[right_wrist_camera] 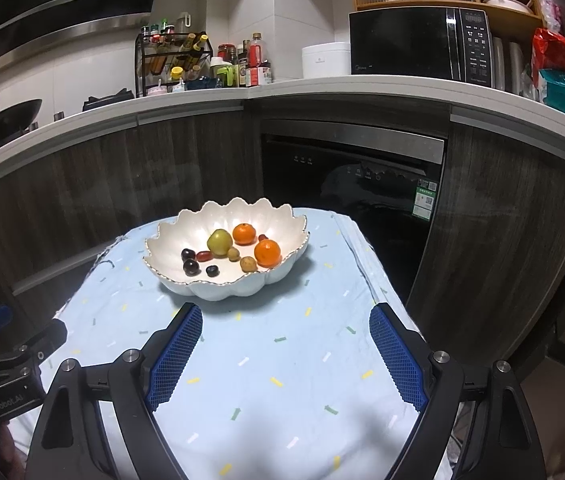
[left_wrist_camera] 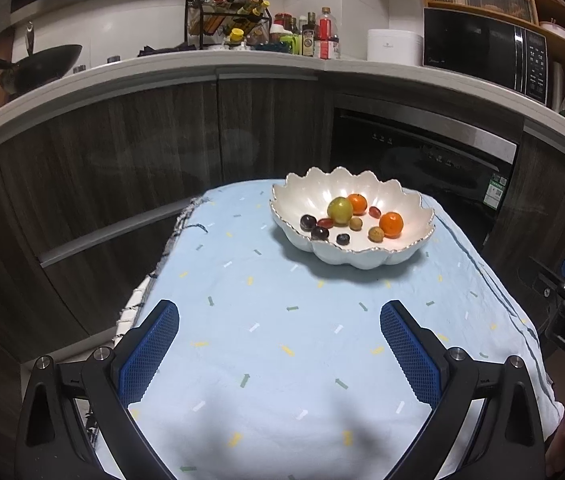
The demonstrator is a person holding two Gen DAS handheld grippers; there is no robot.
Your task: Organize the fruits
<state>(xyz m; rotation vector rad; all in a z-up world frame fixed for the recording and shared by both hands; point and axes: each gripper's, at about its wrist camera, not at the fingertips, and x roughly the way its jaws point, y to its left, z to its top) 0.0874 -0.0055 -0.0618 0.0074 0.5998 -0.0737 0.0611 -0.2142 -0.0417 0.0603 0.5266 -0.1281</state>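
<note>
A scalloped white bowl [left_wrist_camera: 362, 258] of small fruits [left_wrist_camera: 340, 209] sits on a blue-clothed surface [left_wrist_camera: 274, 344]; left gripper [left_wrist_camera: 279, 312] and right gripper [right_wrist_camera: 285, 316] hover nearby, jaws spread, empty.

The near part of the blue tablecloth [left_wrist_camera: 266, 360] lay bare, so both the left gripper [left_wrist_camera: 280, 320] and the right gripper [right_wrist_camera: 286, 324], jaws wide apart with nothing between them, had free room forward. The only obstacle on the cloth was the white scalloped bowl [right_wrist_camera: 218, 292] at the far end. Behind it, dark cabinet doors [left_wrist_camera: 122, 160] closed the way, near the table's far edge.
</note>
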